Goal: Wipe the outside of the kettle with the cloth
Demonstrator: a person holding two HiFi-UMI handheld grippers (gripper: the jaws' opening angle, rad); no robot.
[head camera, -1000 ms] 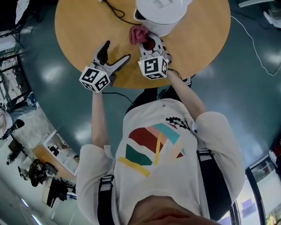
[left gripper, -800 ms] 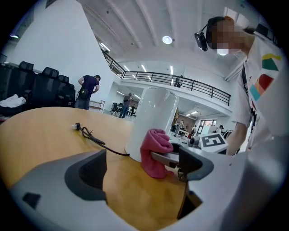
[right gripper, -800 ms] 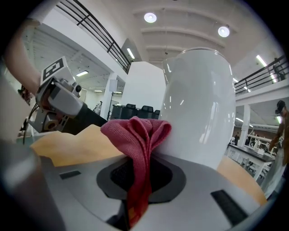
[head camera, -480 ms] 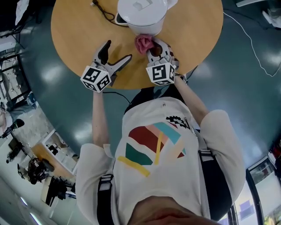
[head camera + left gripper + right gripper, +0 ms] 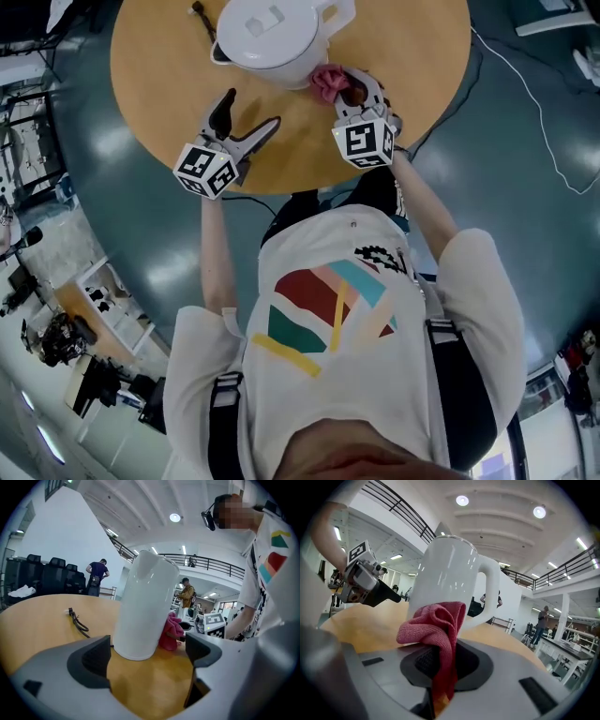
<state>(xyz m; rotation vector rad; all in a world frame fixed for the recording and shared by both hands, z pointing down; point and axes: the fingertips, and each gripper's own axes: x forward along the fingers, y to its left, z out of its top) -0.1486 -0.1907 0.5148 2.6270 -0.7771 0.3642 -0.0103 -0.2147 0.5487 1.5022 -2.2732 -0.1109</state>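
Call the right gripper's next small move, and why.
Probably sweep the cloth sideways around the kettle wall: the right gripper is shut on the cloth, bunched against the kettle's lower side, and the left gripper sits open, off the kettle.

White kettle (image 5: pixel 270 42), lid on, upright on wooden table (image 5: pixel 412 66), handle on right. Red-pink cloth (image 5: pixel 328 82) bunched against its lower side, clamped in right gripper (image 5: pixel 352 92).

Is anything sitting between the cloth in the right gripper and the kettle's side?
Nothing visible does. The right gripper is shut on the cloth, which bunches right up at the lower wall of the kettle. The open left gripper sits off to the other side, apart from it.
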